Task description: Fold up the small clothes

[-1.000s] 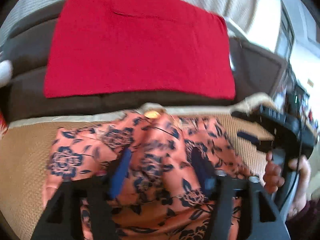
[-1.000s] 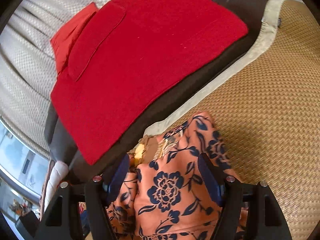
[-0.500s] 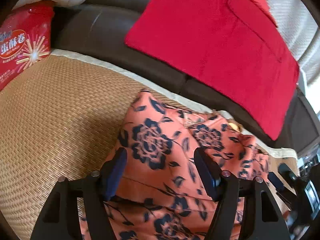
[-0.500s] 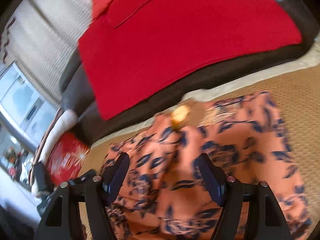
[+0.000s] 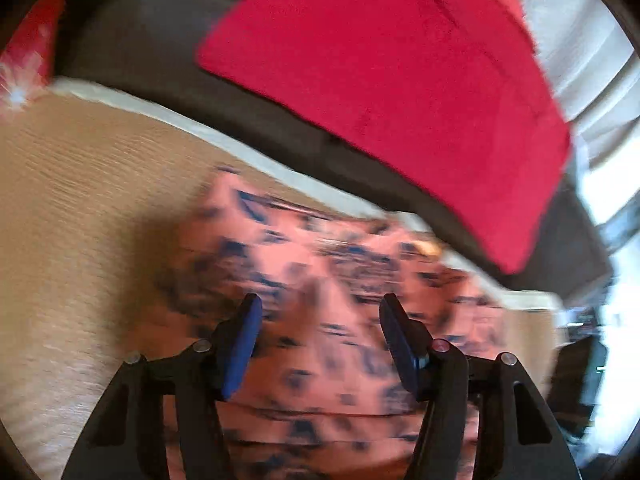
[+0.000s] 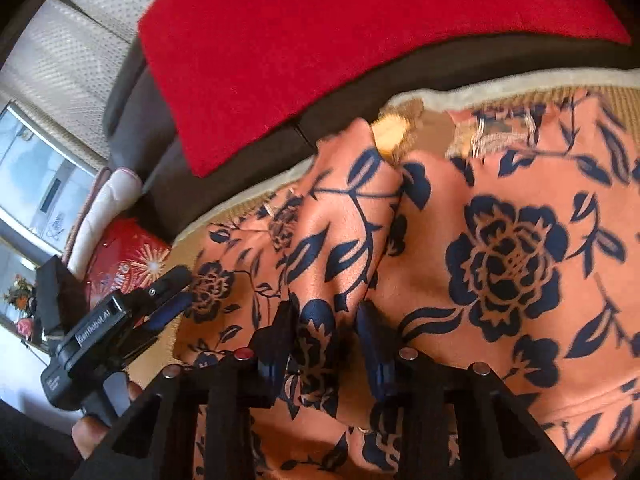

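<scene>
An orange garment with dark blue flowers (image 6: 500,264) lies rumpled on a woven straw mat (image 5: 80,220). My right gripper (image 6: 326,332) is low over the garment's middle. Its jaws are closing with a raised fold of the cloth between them, and a dark gap still shows beside the right pad. In the blurred left wrist view the garment (image 5: 320,280) lies under my left gripper (image 5: 320,320), whose jaws are closing with flat cloth beneath them and nothing pinched. The left gripper (image 6: 176,296) also appears at the garment's left edge in the right wrist view, held by a hand (image 6: 100,432).
A red cloth (image 5: 400,80) covers the dark brown sofa back (image 6: 240,184) beyond the mat's pale border (image 5: 240,148). A red printed packet (image 6: 128,256) and a white cushion (image 6: 108,208) lie at the left end. Bright windows (image 6: 40,184) stand behind.
Both grippers have come down closer to the garment. The right jaws have narrowed around a fold of cloth. The left jaws have narrowed slightly, and the left view has blurred.
</scene>
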Demonstrator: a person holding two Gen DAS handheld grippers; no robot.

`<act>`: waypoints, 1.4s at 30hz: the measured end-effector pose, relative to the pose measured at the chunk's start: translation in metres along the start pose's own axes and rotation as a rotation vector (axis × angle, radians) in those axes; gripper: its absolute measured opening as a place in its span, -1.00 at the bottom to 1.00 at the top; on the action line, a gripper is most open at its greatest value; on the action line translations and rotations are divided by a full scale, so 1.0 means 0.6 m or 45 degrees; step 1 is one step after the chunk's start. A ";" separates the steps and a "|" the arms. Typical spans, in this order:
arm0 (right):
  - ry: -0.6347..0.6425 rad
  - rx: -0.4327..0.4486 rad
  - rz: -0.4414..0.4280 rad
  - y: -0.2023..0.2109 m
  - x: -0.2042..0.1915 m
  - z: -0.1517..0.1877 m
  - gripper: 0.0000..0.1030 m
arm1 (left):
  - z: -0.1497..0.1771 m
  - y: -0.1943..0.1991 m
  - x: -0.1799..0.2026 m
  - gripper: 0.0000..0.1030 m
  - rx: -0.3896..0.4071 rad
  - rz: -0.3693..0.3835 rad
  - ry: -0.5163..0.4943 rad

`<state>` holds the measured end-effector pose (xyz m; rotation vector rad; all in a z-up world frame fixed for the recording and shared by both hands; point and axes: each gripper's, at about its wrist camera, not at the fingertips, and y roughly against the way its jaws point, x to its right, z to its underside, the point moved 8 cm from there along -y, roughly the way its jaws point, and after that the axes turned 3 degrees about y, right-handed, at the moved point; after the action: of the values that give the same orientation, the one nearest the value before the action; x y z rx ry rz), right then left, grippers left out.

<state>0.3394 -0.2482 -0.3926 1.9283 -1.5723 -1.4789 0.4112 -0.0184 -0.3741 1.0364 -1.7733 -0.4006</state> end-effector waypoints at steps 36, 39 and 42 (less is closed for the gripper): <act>-0.653 0.743 0.153 0.369 0.316 -0.064 0.54 | 0.252 -0.083 0.366 0.00 -0.210 0.088 -0.855; -0.666 0.759 0.111 0.372 0.315 -0.063 0.54 | 0.206 -0.039 0.339 0.32 -0.121 0.112 -0.749; -0.621 0.663 0.124 0.348 0.301 -0.061 0.54 | 0.143 0.009 0.277 0.46 -0.006 0.083 -0.620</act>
<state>0.2287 -0.4943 -0.3248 1.7631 -2.4326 -1.7122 0.3116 -0.1633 -0.3103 0.9249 -2.2275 -0.6571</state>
